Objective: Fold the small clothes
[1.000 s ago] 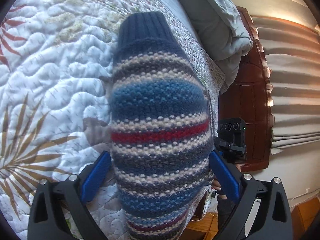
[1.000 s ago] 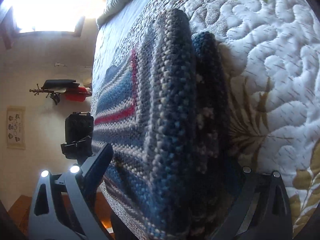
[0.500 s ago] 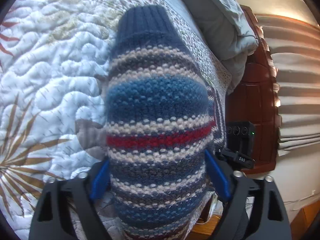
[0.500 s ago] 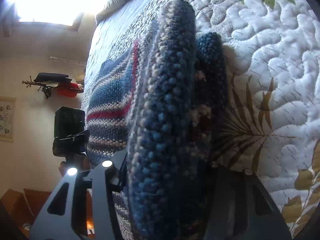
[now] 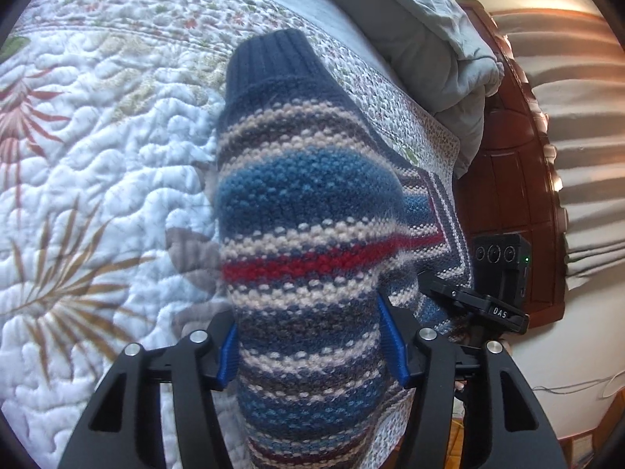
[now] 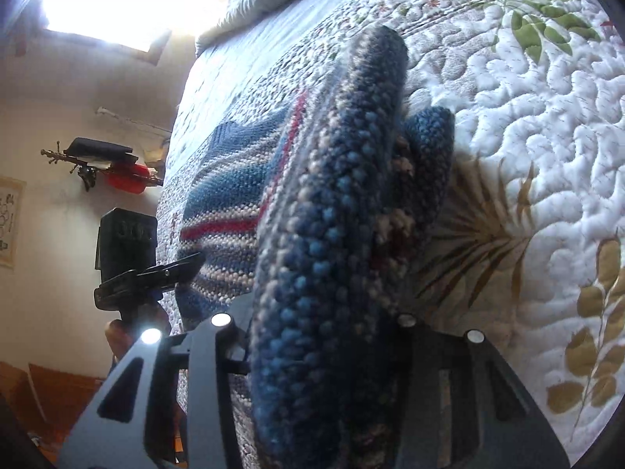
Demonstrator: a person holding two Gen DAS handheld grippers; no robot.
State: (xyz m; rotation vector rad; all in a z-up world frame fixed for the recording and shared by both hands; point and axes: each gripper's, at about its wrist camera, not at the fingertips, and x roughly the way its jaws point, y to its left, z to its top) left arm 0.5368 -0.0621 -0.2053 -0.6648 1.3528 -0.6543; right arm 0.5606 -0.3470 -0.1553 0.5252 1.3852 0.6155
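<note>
Striped sweater [image 5: 308, 234] on the quilt [image 5: 97, 156], pinched within both left gripper [image 5: 308, 348] and right gripper [image 6: 324, 351].

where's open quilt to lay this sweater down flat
Both claws, left claw and right claw, grip the striped sweater. Bare quilt shows left of the sleeve in the left view, around the palm-leaf print. More lies beyond the folded edge near the green leaves. The grey bedding crowds the headboard end.
</note>
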